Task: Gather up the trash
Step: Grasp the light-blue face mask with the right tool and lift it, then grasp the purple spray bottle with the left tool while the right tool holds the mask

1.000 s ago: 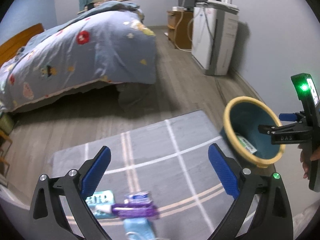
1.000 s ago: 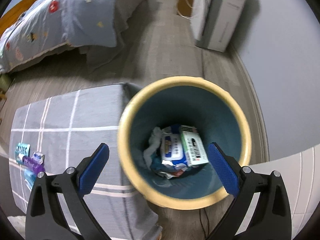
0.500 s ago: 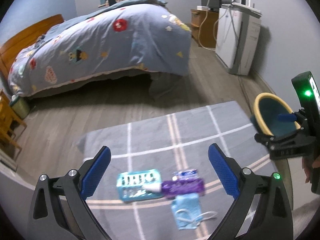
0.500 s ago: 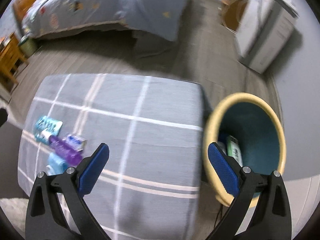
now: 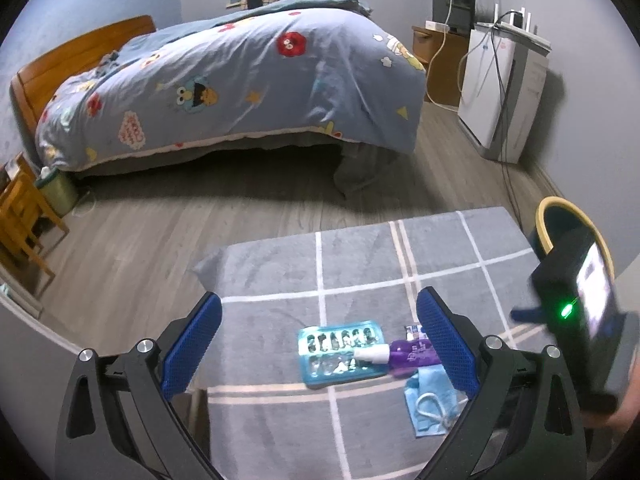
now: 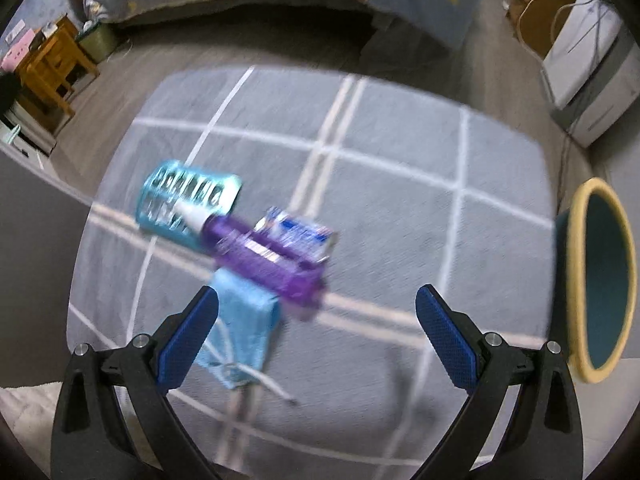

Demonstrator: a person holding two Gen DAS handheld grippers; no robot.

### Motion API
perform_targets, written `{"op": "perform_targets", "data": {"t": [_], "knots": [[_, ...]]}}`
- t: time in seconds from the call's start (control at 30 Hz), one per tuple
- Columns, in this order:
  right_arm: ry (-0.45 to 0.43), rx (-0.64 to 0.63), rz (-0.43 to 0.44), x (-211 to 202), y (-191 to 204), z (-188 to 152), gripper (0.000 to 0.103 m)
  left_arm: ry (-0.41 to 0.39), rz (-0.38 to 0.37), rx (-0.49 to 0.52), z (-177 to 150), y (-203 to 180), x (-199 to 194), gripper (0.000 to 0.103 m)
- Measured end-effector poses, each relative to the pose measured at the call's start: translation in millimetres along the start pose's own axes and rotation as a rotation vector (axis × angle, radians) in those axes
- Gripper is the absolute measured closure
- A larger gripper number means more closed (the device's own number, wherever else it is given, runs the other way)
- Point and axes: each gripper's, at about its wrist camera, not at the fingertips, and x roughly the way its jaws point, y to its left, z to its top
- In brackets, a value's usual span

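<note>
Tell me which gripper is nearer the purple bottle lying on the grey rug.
Probably the right gripper: the purple bottle lies just beyond its open fingers, slightly left of centre. The left gripper, also open, is farther back, with the bottle by its right finger.

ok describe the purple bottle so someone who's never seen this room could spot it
Find the grey rug with white grid lines at the foot of the bed. A small cluster of litter lies on it; the purple bottle lies on its side there, white nozzle resting over a teal blister tray. It is the only purple thing.
</note>
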Motion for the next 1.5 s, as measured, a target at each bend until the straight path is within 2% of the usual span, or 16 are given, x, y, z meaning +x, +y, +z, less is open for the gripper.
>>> {"op": "perform_targets", "data": {"t": [0.2,0.33,0.4,0.47,0.5,0.53,0.63,0.7,0.77,0.87,0.93,1.03,1.17,1.33,1.5], "knots": [[0.082,-0.023,0.009,26,20,-6,0.008,0.007,-0.006,0.010,0,5,4,0.006],[0.124,-0.029,0.028,38,27,-10,0.021,0.005,-0.011,0.005,1,8,4,0.006],[0.136,-0.034,0.048,42,30,-11,0.032,0.005,-0.015,0.001,2,9,5,0.006],[0.153,-0.042,0.072,45,33,-14,0.054,0.006,-0.014,0.003,2,8,5,0.006],[0.154,-0.051,0.085,44,34,-15,0.059,0.007,-0.015,0.003,1,8,5,0.006],[0.156,-0.061,0.098,42,34,-17,0.076,0.008,-0.016,0.001,1,8,5,0.006],[0.146,-0.099,0.094,20,36,-25,0.091,0.022,-0.027,-0.016,0,9,7,0.006],[0.114,-0.153,0.088,-6,31,-23,0.091,0.032,-0.050,-0.035,-1,7,10,0.006],[0.042,-0.190,0.049,-37,17,-17,0.091,0.053,-0.049,-0.043,-3,-1,15,0.006],[-0.048,-0.135,0.017,-62,-20,-7,0.091,0.081,-0.038,-0.063,-10,-18,23,0.006],[-0.082,-0.097,0.006,-63,-42,3,0.091,0.092,-0.042,-0.105,-19,-28,28,0.006],[-0.097,-0.009,0.000,-61,-74,8,0.091,0.122,-0.031,-0.181,-37,-40,41,0.006],[-0.105,0.083,0.005,-57,-107,10,0.091,0.150,0.039,-0.145,-49,-58,62,0.006],[-0.102,0.090,0.015,-55,-122,12,0.092,0.184,0.040,-0.246,-64,-66,84,0.006],[-0.105,0.110,0.024,-53,-139,12,0.091,0.224,0.052,-0.246,-67,-80,103,0.006]]}}
